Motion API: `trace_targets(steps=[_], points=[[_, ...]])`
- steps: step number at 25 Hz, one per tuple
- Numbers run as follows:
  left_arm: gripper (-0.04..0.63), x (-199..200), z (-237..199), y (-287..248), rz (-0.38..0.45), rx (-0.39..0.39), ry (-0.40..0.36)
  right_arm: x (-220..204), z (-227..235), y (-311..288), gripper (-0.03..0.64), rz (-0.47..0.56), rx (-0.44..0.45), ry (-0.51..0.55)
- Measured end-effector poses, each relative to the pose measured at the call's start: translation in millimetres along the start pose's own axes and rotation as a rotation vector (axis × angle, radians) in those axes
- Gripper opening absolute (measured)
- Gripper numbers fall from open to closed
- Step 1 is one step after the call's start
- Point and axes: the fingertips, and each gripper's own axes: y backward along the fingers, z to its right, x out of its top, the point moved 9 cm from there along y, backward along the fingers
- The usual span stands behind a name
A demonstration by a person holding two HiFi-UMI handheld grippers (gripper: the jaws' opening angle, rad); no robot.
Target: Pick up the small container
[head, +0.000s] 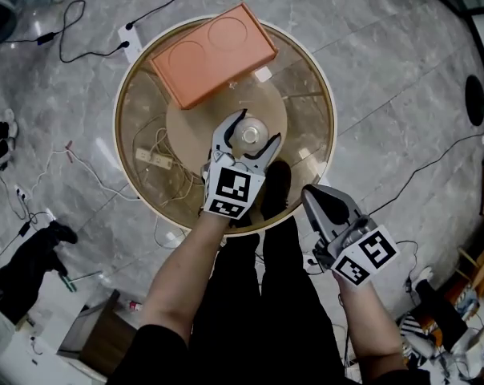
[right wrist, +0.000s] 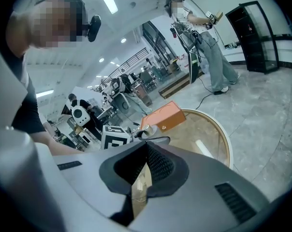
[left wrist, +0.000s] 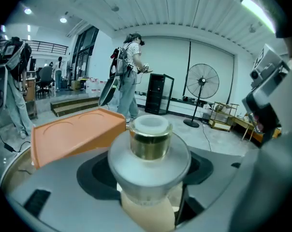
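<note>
The small container (head: 248, 135), a frosted jar with a gold neck and white cap, stands upright at the middle of the round glass table (head: 306, 79). My left gripper (head: 259, 126) reaches in from the near side, one curved finger on each side of the jar. In the left gripper view the jar (left wrist: 148, 149) fills the gap between the jaws, and its wide body touches both dark pads. My right gripper (head: 316, 199) hangs off the table's near right edge, its jaws together and holding nothing. Its own view shows the two pads meeting.
An orange box (head: 214, 53) lies on the far side of the table, just beyond the jar. A power strip (head: 155, 159) and cords show under the glass at left. Cables run across the grey floor. A standing fan (left wrist: 202, 81) and people are far off.
</note>
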Motion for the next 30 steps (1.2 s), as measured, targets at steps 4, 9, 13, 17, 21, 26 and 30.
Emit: trace_targets(steps=[4, 9, 13, 17, 21, 26, 30], points=[[0.344, 40, 4, 55, -0.007, 0.001, 0.014, 30, -39, 12, 0.014, 0.014, 0.008, 0.014], [0.344, 114, 10, 139, 0.033, 0.027, 0.023, 75, -103, 36, 0.014, 0.024, 0.038, 0.042], [0.344, 171, 26, 209, 0.075, 0.075, -0.014, 98, -163, 63, 0.014, 0.026, 0.072, 0.09], [0.344, 212, 39, 265, 0.097, 0.086, -0.03, 110, -216, 83, 0.014, 0.037, 0.084, 0.106], [0.344, 229, 51, 314, 0.112, 0.056, -0.012, 112, -250, 100, 0.014, 0.062, 0.087, 0.134], [0.344, 232, 64, 355, 0.098, 0.067, -0.017, 114, -273, 118, 0.014, 0.09, 0.061, 0.146], [0.344, 230, 69, 377, 0.097, 0.089, -0.011, 119, -282, 127, 0.014, 0.109, 0.065, 0.171]])
